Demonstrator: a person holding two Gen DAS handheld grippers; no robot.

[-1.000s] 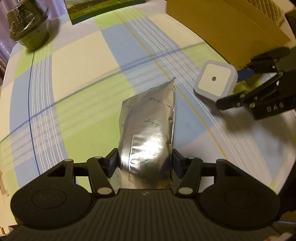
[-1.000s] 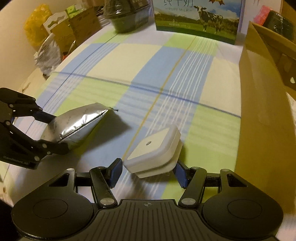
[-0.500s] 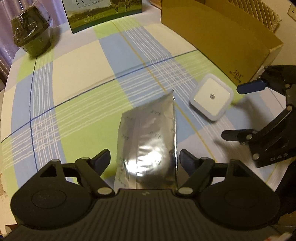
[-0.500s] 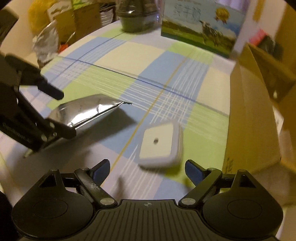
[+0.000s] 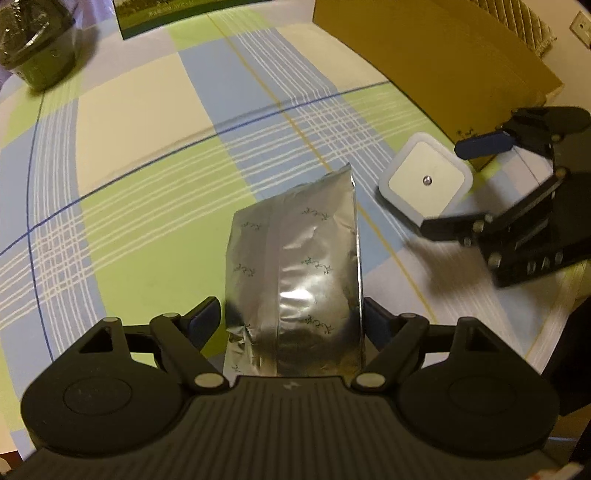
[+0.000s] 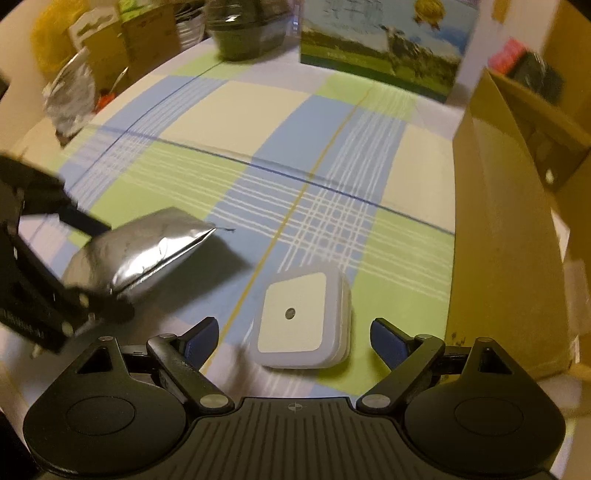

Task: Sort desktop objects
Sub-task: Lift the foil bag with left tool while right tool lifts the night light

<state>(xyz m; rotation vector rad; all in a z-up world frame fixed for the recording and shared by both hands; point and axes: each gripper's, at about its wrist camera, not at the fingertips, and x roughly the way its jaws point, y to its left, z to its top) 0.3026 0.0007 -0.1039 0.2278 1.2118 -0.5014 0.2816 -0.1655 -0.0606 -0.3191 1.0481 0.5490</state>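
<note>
A silver foil pouch (image 5: 295, 266) lies lengthwise on the checked tablecloth (image 5: 147, 129). My left gripper (image 5: 293, 314) is open around its near end, and the right finger touches the pouch's edge. The right wrist view shows the same pouch (image 6: 147, 251) at the left, between the left gripper's dark fingers. A white square night light (image 6: 299, 317) with a small central sensor lies flat on the cloth. My right gripper (image 6: 295, 332) straddles it, open, with a gap on each side. In the left wrist view the night light (image 5: 424, 181) sits between the right gripper's fingers (image 5: 480, 144).
An open brown cardboard box (image 6: 509, 221) stands along the right side of the table, close to the night light. A milk carton box (image 6: 380, 48) and a dark wrapped container (image 6: 247, 33) stand at the far edge. Bags and boxes (image 6: 70, 96) are piled beyond the left edge.
One second ago both grippers were shut on their objects. Both then opened and let go. Since then my right gripper has moved forward, so the night light lies between its fingers.
</note>
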